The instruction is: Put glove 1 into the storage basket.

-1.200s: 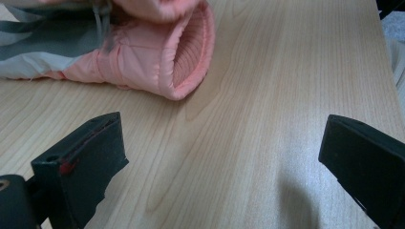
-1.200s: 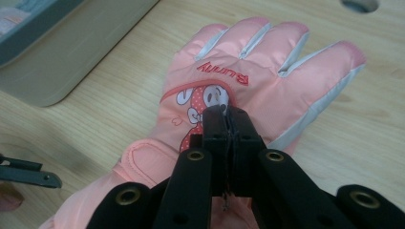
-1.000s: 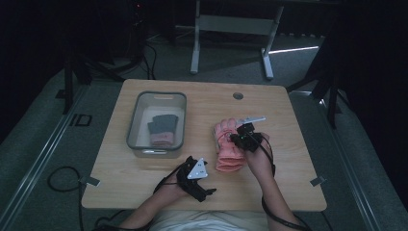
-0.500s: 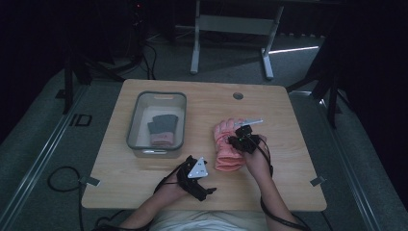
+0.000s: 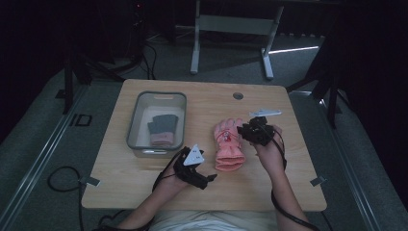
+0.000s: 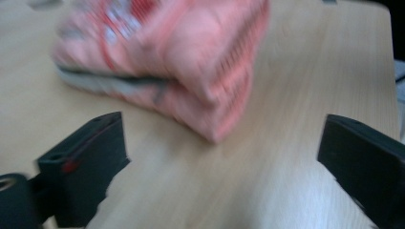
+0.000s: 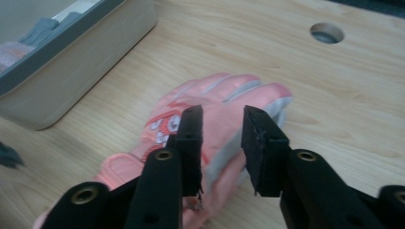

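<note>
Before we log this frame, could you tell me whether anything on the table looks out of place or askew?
Nothing stands out. The pink glove lies flat on the wooden table, fingers pointing away from the person, and a dark and pink glove sits inside the grey bin. Nothing looks spilled or damaged.

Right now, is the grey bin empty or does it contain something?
Not empty. The grey bin holds a dark grey glove and a pink item beside it; the pink gloves lie outside on the table.

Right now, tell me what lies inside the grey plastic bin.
The grey plastic bin holds a dark grey glove lying over a pink glove. Most of the pink one is covered.
</note>
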`<state>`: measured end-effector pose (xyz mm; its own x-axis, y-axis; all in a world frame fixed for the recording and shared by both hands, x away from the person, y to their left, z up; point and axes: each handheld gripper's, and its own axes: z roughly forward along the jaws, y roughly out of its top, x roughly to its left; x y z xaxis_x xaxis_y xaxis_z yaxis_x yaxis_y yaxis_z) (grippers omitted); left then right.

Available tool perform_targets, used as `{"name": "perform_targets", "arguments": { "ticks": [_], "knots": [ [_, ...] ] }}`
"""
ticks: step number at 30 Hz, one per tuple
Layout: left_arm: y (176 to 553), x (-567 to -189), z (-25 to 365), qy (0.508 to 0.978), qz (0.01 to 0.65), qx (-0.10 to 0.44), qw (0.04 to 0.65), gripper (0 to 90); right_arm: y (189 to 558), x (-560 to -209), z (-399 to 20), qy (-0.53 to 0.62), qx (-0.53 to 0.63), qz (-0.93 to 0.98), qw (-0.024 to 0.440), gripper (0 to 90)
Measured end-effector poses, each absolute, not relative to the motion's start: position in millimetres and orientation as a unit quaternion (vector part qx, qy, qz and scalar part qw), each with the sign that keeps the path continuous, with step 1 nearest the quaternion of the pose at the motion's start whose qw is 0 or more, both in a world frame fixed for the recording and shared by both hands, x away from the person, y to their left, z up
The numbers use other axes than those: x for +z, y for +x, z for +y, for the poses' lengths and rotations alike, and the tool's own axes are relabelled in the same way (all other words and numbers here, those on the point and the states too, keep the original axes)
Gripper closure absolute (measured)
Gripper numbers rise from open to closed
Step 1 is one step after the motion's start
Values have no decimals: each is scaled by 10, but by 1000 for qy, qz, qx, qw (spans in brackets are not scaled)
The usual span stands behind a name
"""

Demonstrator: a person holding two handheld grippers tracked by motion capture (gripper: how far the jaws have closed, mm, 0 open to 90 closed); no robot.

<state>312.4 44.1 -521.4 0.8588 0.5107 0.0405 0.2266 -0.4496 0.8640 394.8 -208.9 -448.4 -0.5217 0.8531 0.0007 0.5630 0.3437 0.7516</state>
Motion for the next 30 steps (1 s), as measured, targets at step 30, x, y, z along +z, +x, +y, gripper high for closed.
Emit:
{"name": "perform_targets", "arguments": {
  "ticks": [30],
  "knots": [
    [4451, -5437, -13, 820, 441, -22, 365, 355, 4331, -5205, -2243, 477, 326, 814, 61, 443]
  ]
}}
